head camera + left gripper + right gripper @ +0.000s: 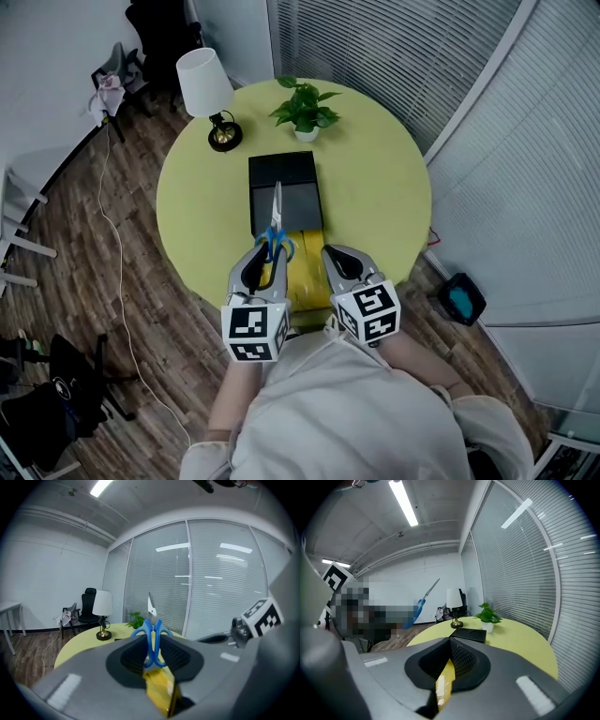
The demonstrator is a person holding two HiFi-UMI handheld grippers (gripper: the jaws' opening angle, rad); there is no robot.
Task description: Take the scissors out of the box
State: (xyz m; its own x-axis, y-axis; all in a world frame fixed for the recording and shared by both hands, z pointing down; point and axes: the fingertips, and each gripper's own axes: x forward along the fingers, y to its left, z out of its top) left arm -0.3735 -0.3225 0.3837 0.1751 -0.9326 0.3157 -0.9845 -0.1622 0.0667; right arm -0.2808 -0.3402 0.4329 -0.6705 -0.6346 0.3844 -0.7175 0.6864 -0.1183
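Grey left gripper (266, 249): jaws pinched on the blue handles of the scissors (151, 629). They stand partly apart only because the handles fill the gap.
Scissors pose: blade points up and away from the person. The handle loops sit just past the jaw tips.
Scissors place: in the air, touching nothing but the pads. The right gripper view shows them well above the table (380, 183). In the head view they only overlap the box (284, 187) because the camera looks down through them.
Right gripper (330, 253): jaws drawn to a narrow slit with a yellow strip in it. It reads as a pinch on the wall of the tray (306, 270), likely to hold it steady.
Tray: yellow, at the near table edge between the two grippers, butting against the box.
Box: black, flat on the table beyond the tray. I can't tell whether the two are one sliding set.
Done (my read): scissors gripped and lifted clear, so the main step is complete.
Left (my read): carry them off to one side and set them on bare tabletop, then let go of the tray.
Risk: the hold is on the handle loops only, so the blade could pivot.
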